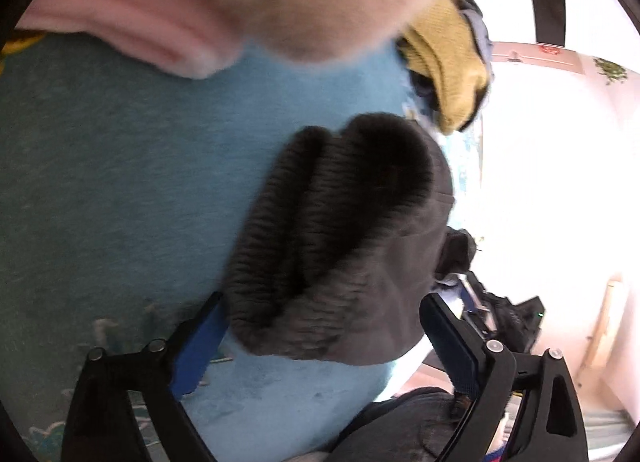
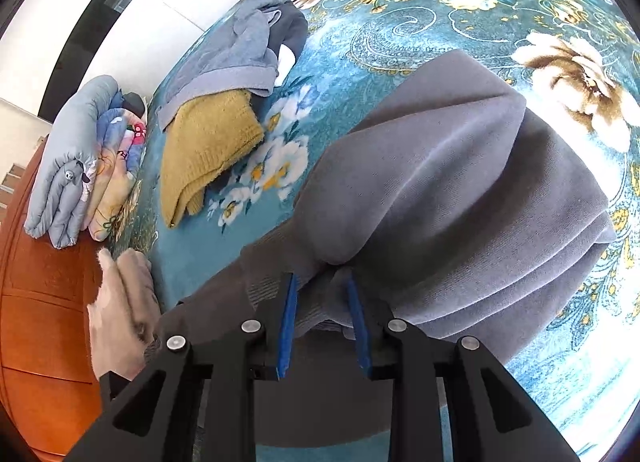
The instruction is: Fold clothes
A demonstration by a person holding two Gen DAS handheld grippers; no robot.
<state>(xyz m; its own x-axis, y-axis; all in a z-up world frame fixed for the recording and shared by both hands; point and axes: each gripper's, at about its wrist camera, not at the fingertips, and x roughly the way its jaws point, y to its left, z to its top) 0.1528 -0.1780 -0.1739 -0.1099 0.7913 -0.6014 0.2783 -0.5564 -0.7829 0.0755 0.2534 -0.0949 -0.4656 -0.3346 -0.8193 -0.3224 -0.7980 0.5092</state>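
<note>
Between the right gripper [image 2: 322,322] jaws, a ribbed hem of the grey sweatshirt [image 2: 452,190] is pinched; its body drapes ahead onto the bed [image 2: 400,18]. Left gripper [image 1: 320,336] jaws stand apart around bunched cuff. Judged soft, limp, moderately heavy; hems grip best.

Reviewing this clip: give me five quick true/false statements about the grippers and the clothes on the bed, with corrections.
1. The right gripper pinches the grey garment. True.
2. The left gripper is fully shut. False: its fingers stand wide apart around a bunched dark cuff.
3. A mustard sweater lies on the bedspread. True.
4. The bedspread is plain red. False: teal with flowers.
5. The grey garment lies flat. False: it is lifted and draped.
</note>
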